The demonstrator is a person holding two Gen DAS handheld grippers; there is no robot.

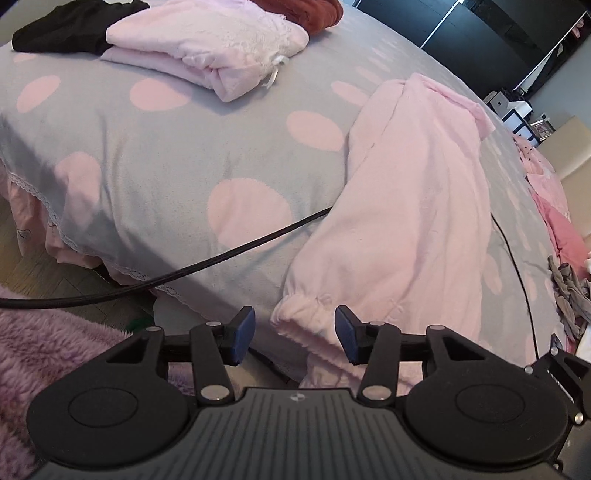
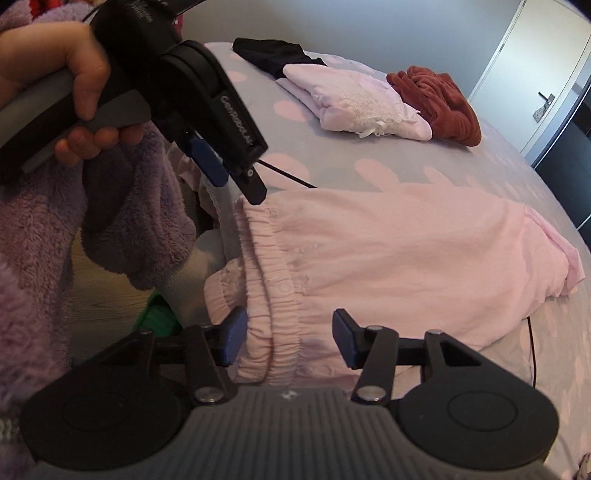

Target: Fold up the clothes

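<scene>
pink pyjama trousers (image 1: 413, 206) lie stretched along the near edge of a bed (image 1: 155, 155) covered in grey with pink spots. the left gripper (image 1: 295, 334) has its jaws wide apart with a gathered ankle cuff (image 1: 306, 314) lying between them, nothing pinched. the right gripper (image 2: 288, 338) is also spread wide, its fingers either side of the elastic cuffs (image 2: 273, 295) at the bed's edge, not closed on the cloth. seen from the right camera, a hand (image 2: 79, 92) holds the left gripper's handle above the trousers. further back sit a folded pink garment (image 1: 207, 48), a black garment (image 1: 62, 27) and a dark red one (image 2: 439, 101). a black cable (image 1: 184, 271) crosses the bedcover.
</scene>
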